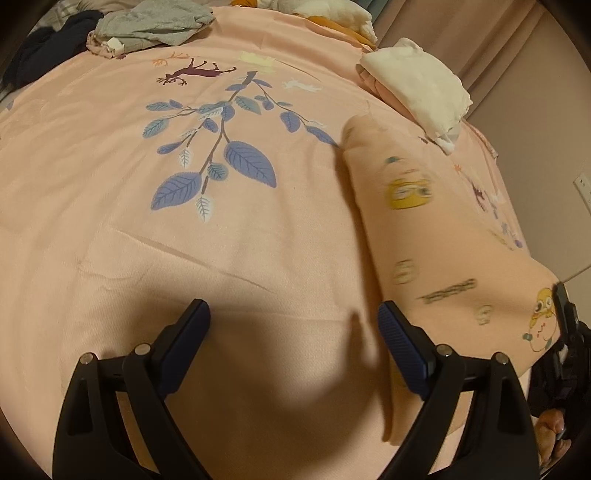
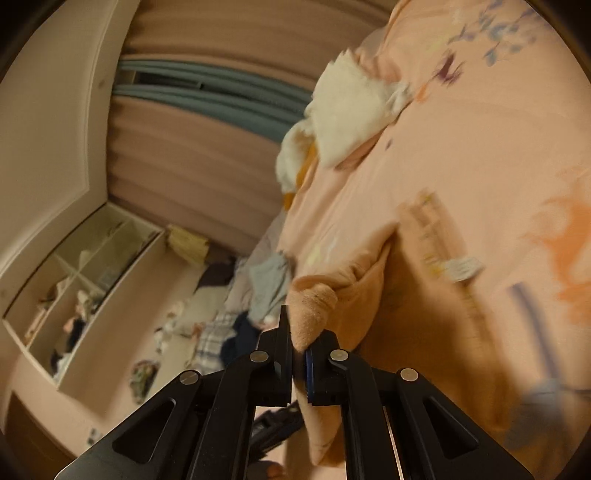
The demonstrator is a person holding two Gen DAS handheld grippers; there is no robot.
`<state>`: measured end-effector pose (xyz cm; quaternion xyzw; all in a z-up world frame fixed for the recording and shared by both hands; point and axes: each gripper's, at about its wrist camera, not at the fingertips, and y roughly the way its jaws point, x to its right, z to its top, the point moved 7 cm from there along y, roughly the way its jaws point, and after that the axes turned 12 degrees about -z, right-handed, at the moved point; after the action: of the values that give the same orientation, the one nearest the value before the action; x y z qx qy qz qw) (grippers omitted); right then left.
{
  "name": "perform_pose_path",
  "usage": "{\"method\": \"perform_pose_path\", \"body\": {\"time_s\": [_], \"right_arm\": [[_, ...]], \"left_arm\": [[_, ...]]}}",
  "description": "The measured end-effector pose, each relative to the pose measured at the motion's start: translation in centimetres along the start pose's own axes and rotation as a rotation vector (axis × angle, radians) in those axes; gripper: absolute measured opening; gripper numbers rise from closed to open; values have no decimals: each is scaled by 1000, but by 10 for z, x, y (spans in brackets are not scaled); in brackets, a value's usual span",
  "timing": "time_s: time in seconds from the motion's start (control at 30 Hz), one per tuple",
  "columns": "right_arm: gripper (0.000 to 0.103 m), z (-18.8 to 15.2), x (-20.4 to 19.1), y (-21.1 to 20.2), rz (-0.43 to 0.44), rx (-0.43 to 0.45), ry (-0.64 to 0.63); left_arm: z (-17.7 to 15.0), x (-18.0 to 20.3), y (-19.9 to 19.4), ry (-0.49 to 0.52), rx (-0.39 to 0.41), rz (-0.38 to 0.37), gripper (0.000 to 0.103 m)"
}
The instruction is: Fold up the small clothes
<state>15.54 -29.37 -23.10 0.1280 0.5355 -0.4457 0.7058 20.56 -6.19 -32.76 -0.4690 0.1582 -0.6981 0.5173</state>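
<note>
A small peach garment (image 1: pixel 436 236) with yellow cartoon prints hangs lifted over the pink bedspread (image 1: pixel 184 258) at the right of the left wrist view, motion-blurred. My left gripper (image 1: pixel 295 325) is open and empty, low over the bedspread, just left of the garment. My right gripper (image 2: pixel 299 354) is shut on a bunched edge of the peach garment (image 2: pixel 314 314); it shows at the far right of the left wrist view (image 1: pixel 567 314), holding the garment's corner.
Folded white and pink clothes (image 1: pixel 417 92) lie at the bed's right edge. A grey garment (image 1: pixel 155 26) and dark clothes (image 1: pixel 48 51) lie at the far left. An open shelf unit (image 2: pixel 85 280) and scattered clothes are beside the bed.
</note>
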Motion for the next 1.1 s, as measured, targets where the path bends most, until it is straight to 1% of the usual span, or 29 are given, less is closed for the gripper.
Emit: {"method": "perform_pose_path", "body": {"time_s": [0.07, 0.1, 0.17, 0.23, 0.3, 0.33, 0.37, 0.4, 0.43, 0.47, 0.5, 0.53, 0.57, 0.6, 0.63, 0.67, 0.73, 0.77, 0.8, 0.83, 0.87, 0.9, 0.93, 0.97, 1.0, 1.03, 1.07, 1.1], "right_arm": [[7, 3, 7, -12, -42, 30, -15], [7, 4, 11, -17, -60, 34, -24], [7, 6, 20, -21, -127, 44, -24], [7, 7, 30, -30, -155, 44, -27], [7, -1, 32, -25, -211, -42, -119], [7, -6, 33, -21, -263, -79, -175], [8, -8, 35, -22, -286, -94, -200], [11, -9, 35, -20, -308, -115, -219], [22, -9, 37, -20, -299, -117, -202], [41, -4, 39, -20, -273, -110, -161], [52, 0, 43, -21, -237, -103, -114], [72, 4, 50, -22, -208, -92, -58], [76, 8, 56, -24, -203, -76, -17], [76, 10, 65, -23, -208, -59, 29], [76, 10, 71, -19, -209, -74, 48], [75, 7, 72, -18, -208, -93, 43], [74, 4, 65, -14, -220, -113, -16], [70, 3, 61, -15, -212, -115, -33], [62, 2, 54, -14, -185, -118, -48], [43, 0, 46, -12, -150, -122, -68], [32, -2, 41, -13, -139, -125, -84], [31, -4, 36, -11, -152, -126, -110], [31, -4, 34, -7, -179, -126, -129], [31, -5, 34, -5, -205, -127, -145], [29, -7, 33, 0, -232, -133, -155], [14, -7, 33, 4, -235, -135, -143], [11, -7, 31, 6, -214, -134, -123], [11, -6, 27, 7, -176, -131, -95]], "left_arm": [[-2, 3, 2, 30, -1, 31, 92], [-3, 3, 3, 45, -2, 47, 92], [-5, 6, 5, 75, -3, 82, 92], [-5, 5, 7, 87, -3, 99, 92], [-5, 5, 8, 93, -3, 108, 93], [-5, 4, 8, 93, -4, 108, 93], [-5, 4, 8, 90, -3, 105, 93], [-5, 3, 7, 87, -3, 101, 94], [-5, 3, 8, 84, -3, 99, 94], [-5, 3, 8, 82, -3, 96, 94], [-5, 4, 8, 83, -3, 95, 94], [-5, 4, 8, 85, -3, 96, 94], [-5, 5, 9, 89, -4, 100, 94], [-6, 6, 9, 96, -5, 106, 95], [-6, 7, 10, 103, -5, 115, 95], [-7, 7, 11, 111, -6, 124, 95], [-7, 8, 11, 117, -8, 129, 94], [-8, 9, 9, 109, -14, 117, 94], [-9, 12, 6, 94, -26, 87, 92], [-11, 19, 2, 70, -44, 15, 90], [-13, 25, -2, 52, -57, -45, 89], [-16, 31, -5, 33, -75, -103, 88], [-19, 35, -7, 13, -98, -146, 88], [-23, 39, -7, 2, -123, -170, 88], [-26, 43, -7, 9, -136, -183, 88], [-30, 46, -7, 26, -142, -185, 87], [-33, 49, -6, 55, -143, -167, 87], [-35, 52, -6, 86, -139, -137, 87]]}}
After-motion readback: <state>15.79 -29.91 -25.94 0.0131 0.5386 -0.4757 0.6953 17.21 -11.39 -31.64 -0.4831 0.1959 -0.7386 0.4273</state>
